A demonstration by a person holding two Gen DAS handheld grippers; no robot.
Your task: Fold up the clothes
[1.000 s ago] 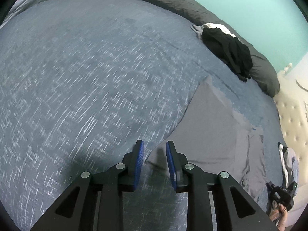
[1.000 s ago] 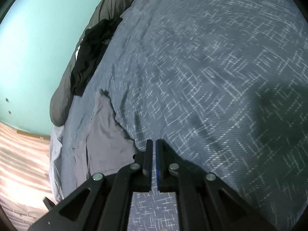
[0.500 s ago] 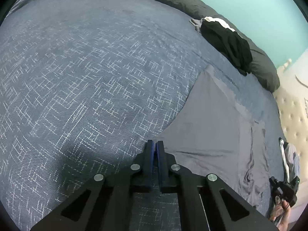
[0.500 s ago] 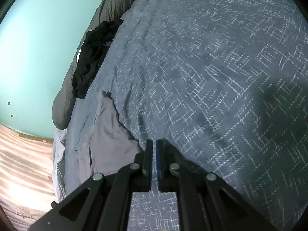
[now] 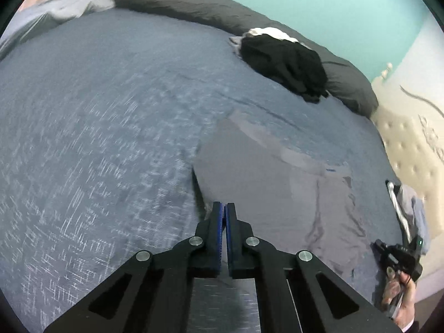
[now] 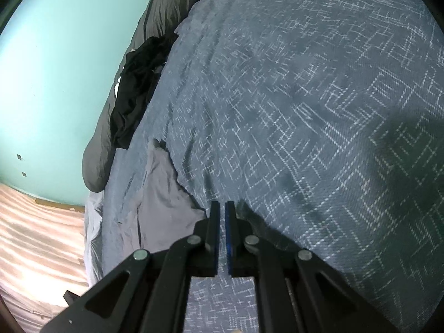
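A grey garment (image 5: 263, 172) lies spread on the blue patterned bedspread (image 5: 97, 111). My left gripper (image 5: 224, 208) is shut on the garment's near left corner, and the edge there stands lifted off the bed with a shadow under it. In the right wrist view the same grey garment (image 6: 163, 194) runs up to my right gripper (image 6: 222, 206). That gripper is shut on the garment's corner, with only a thin slit between the pads. A person's hand (image 5: 399, 288) holds the right gripper at the garment's far right side.
A heap of black clothes (image 5: 285, 63) (image 6: 136, 91) rests against a long dark grey pillow (image 5: 180, 2) by the teal wall. More clothes (image 5: 410, 202) lie by the cream tufted headboard (image 5: 410, 144). Wooden floor (image 6: 33, 236) shows beyond the bed's edge.
My left gripper closed on the garment's corner, then rose and drew back, lifting that edge. The right gripper has hardly moved and stays shut.
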